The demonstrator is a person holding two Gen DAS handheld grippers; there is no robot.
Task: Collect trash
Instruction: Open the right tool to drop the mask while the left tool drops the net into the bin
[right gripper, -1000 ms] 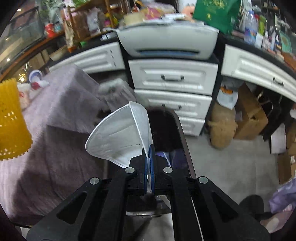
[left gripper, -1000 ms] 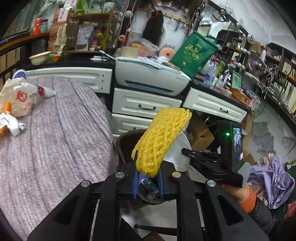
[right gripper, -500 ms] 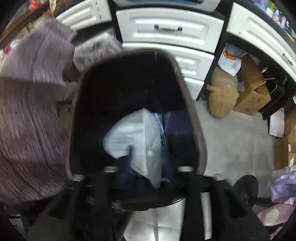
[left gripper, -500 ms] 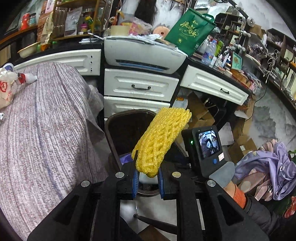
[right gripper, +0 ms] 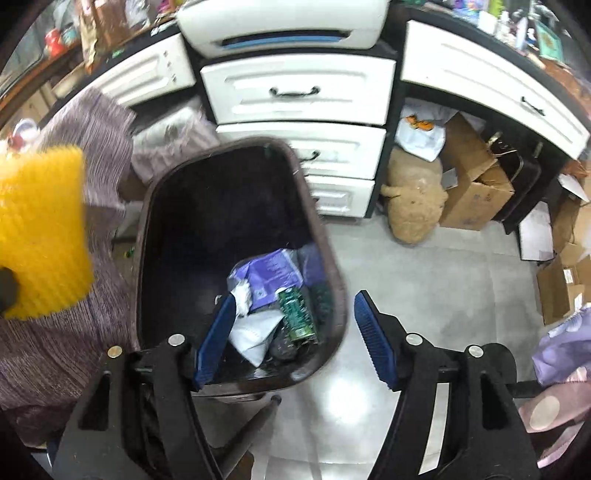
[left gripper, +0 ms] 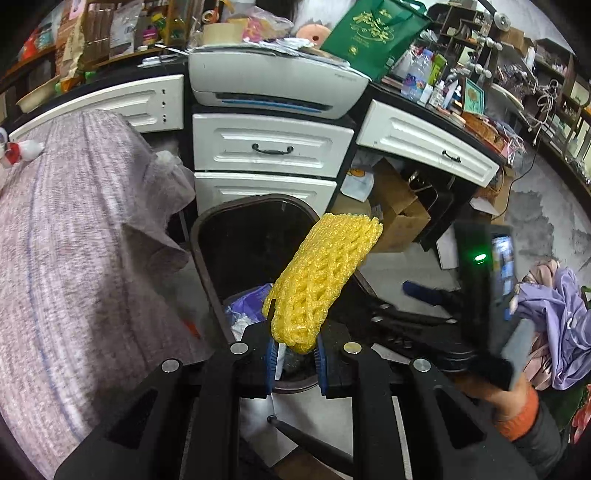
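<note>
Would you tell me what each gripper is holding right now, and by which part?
The left gripper pinches the yellow foam net by its lower end. The right gripper, jaws opening, holds nothing.

White drawers (left gripper: pixel 272 149) with dark handles stand under a grey-white printer (left gripper: pixel 273 83). A green bag (left gripper: pixel 373 31) leans behind it. Cardboard boxes (right gripper: pixel 471 184) and a tan stuffed toy (right gripper: pixel 415 195) sit on the tiled floor (right gripper: pixel 424 280).
</note>
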